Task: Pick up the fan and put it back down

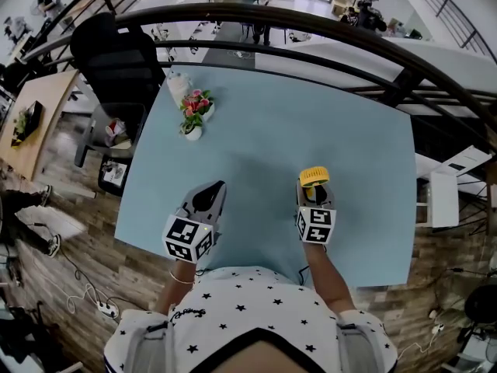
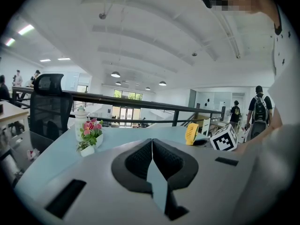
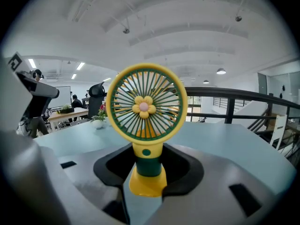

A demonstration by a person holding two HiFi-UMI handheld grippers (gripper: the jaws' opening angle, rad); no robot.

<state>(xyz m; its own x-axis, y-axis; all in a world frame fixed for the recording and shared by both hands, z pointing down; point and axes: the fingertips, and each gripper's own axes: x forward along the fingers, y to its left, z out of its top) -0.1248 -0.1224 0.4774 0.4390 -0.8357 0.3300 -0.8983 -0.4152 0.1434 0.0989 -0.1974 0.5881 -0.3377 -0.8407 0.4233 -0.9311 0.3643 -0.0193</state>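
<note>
Nearest my lens is the right gripper (image 3: 149,175), its fingers (image 3: 188,170) set part-way apart and, as far as I can judge, clamped on the yellow foot of the little handheld fan (image 3: 146,108). The fan stands upright between them, over the near right part of the desk (image 1: 349,146); I cannot tell whether its foot touches the surface.

I read it as light, hard plastic: stiff, smooth and a bit slippery, with a thin round grille that could crack or bend. I would hold it low, on the foot or green stem, never on the grille, and keep it vertical because the head makes it top-heavy.

My left gripper (image 2: 152,146) has its fingers together on nothing.

That pale blue desk looks flat and slick. A flower pot (image 1: 194,115) sits well apart at the far left. Beyond are a dark railing (image 1: 311,22), an office chair (image 1: 116,53) and an open hall.
</note>
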